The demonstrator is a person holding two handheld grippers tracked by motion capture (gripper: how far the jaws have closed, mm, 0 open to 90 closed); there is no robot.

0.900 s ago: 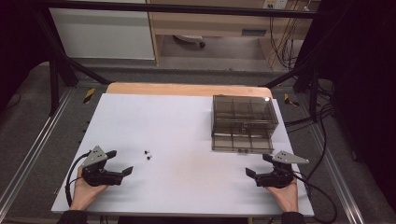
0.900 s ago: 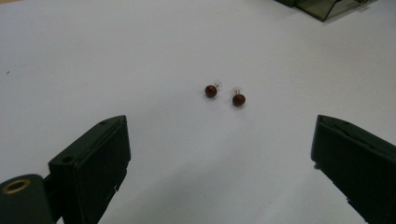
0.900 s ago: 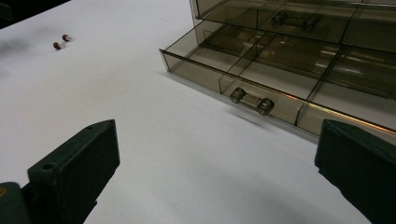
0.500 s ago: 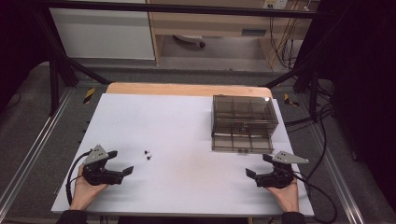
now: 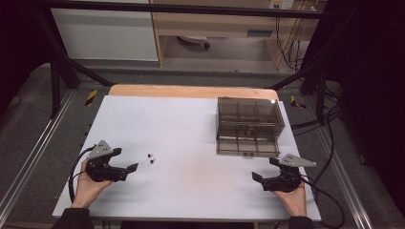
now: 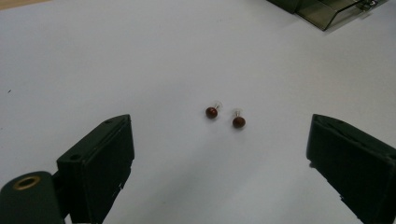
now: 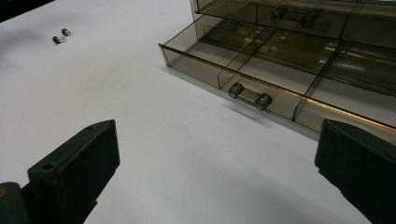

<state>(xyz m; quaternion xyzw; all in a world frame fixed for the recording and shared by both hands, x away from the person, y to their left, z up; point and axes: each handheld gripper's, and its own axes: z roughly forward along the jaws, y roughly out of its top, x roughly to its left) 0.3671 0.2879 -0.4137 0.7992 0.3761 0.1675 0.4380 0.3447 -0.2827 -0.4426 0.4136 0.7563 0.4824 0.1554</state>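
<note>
On the white bench (image 5: 191, 124) lie two small dark-red studs (image 6: 225, 117), side by side and just apart, near the left gripper (image 5: 125, 168), whose two fingers (image 6: 100, 161) stand released with nothing between them. Toward the far right sits one smoky clear drawer box (image 5: 248, 114), its lower drawer (image 7: 261, 74) pulled out, with one bar handle (image 7: 250, 96). Near it, the right gripper (image 5: 264, 171) rests, its fingers (image 7: 74, 172) likewise released and empty.
</note>
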